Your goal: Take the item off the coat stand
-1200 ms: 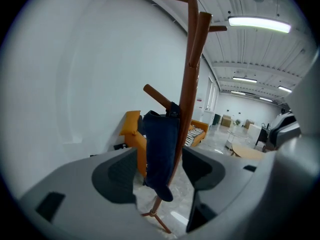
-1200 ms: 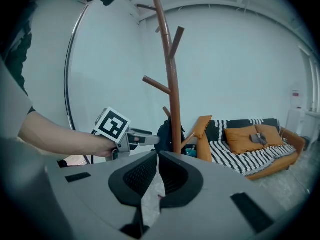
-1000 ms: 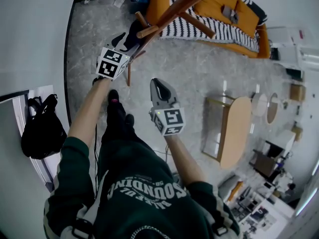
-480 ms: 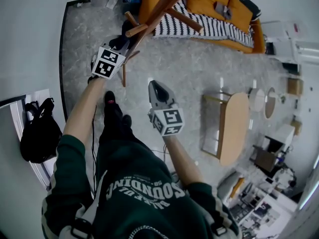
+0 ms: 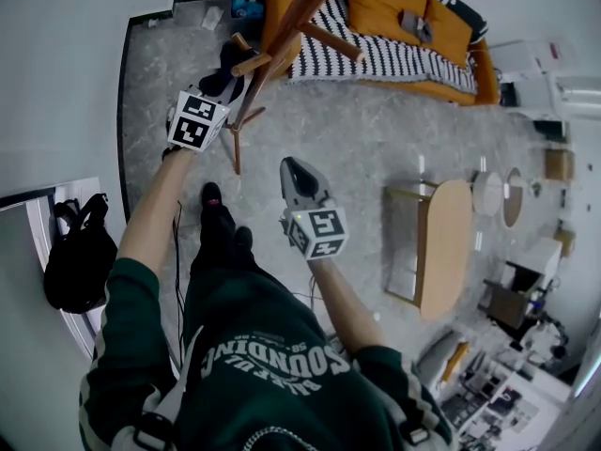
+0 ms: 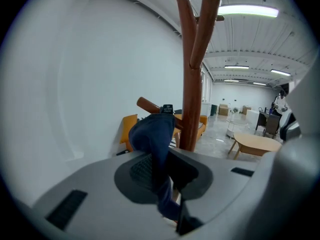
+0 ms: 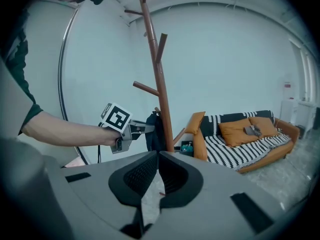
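Note:
A tall wooden coat stand (image 5: 282,26) (image 6: 190,84) (image 7: 162,99) rises at the rug's far side. A dark blue cloth item (image 5: 225,69) (image 6: 155,134) (image 7: 154,131) hangs from one of its low pegs. My left gripper (image 5: 230,87) (image 6: 162,169) reaches it from the left. Its jaws are closing, with the blue cloth running down between the pads and pinched there. In the right gripper view the left gripper (image 7: 145,129) points at the stand's trunk. My right gripper (image 5: 293,167) (image 7: 157,156) hangs lower and nearer me, shut with nothing in it.
An orange sofa (image 5: 413,36) (image 7: 240,139) with a striped blanket stands behind the stand. A wooden oval table (image 5: 441,242) (image 6: 255,143) is on the right. A black backpack (image 5: 80,261) lies by the wall at left. A small blue box (image 5: 246,0) sits beside the sofa.
The left gripper has stayed at the low peg by the dark item, drifting slightly left and up in the view. The right gripper hangs in much the same place.

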Tool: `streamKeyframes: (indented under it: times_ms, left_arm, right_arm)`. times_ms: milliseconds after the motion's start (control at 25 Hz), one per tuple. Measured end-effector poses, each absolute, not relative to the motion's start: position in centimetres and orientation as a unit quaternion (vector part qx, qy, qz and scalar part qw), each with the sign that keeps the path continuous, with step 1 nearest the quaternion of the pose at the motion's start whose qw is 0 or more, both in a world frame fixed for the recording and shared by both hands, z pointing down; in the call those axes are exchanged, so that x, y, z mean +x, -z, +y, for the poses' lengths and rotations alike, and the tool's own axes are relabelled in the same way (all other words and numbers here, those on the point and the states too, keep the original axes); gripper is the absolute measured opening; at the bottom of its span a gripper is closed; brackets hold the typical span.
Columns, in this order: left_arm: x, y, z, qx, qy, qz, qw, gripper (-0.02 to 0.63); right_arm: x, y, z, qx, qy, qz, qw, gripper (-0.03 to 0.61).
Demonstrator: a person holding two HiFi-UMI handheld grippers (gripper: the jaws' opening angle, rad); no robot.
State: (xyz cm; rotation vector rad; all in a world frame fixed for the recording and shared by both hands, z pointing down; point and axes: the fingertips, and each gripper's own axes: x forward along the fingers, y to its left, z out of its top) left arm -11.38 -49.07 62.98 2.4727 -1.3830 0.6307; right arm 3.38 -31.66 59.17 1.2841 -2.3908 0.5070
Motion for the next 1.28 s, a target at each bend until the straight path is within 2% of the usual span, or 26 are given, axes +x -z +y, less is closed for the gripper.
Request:
streamKeyframes:
  times_ms: [720,1280]
  left_arm:
    - [-16.5,-57.8,-51.0,0.819,-0.209,-0.523,0.106,0.044]
    - [-19.6,-53.6,-43.5,0.801,-0.203,-0.556,0.091,0.044]
  right_arm:
    - [3.3,-56.0,-33.8,0.451,-0.169,-0.864,0.148,0.0]
    - [2.0,-51.5,-33.1,0.436,-0.131,-0.883,0.118,0.0]
